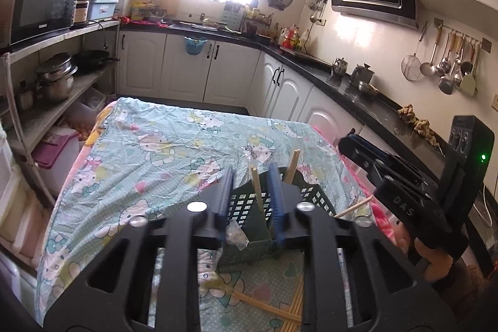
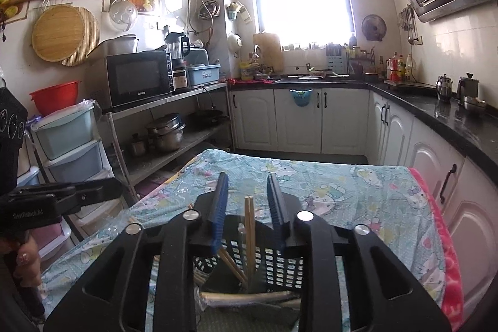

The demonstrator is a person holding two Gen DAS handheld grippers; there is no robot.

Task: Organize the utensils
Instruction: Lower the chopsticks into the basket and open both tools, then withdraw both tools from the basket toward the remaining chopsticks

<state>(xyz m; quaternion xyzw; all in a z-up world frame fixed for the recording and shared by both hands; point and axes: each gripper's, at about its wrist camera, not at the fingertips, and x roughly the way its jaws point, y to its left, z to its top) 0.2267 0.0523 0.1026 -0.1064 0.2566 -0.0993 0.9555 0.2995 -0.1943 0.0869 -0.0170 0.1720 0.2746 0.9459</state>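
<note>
Black plastic arms of the left gripper (image 1: 252, 195) fill the bottom of the left wrist view, its blue-padded fingers (image 1: 226, 192) spread apart and holding nothing. Between and just beyond them, at twelve o'clock, sits a dark green perforated plastic utensil basket (image 1: 249, 207) on a desk covered by a pale blue cartoon-cat print cloth (image 1: 162, 145). Several light wooden chopsticks (image 1: 256, 192) stand upright or leaning inside the basket, their tips rising above its rim. A small piece of clear plastic wrap (image 1: 235, 235) clings to the basket's near wall.

At six o'clock, under the left gripper, more loose wooden chopsticks (image 1: 292, 307) lie crossed on the cloth. One further wooden stick (image 1: 353, 209) pokes out at three o'clock beside the basket.

The right gripper (image 2: 247, 201) hovers over the same basket, seen from the right wrist view, with its blue fingers (image 2: 219, 201) likewise spread and empty. A pair of chopsticks stands between them without being pinched. Pale utensil handles (image 2: 249, 297) lie at six o'clock in that view, near the basket; whether inside or beside it is unclear.

Judging by this, the sorting looks partly done: some chopsticks are already in the basket, while the loose ones on the cloth remain to be collected.
</note>
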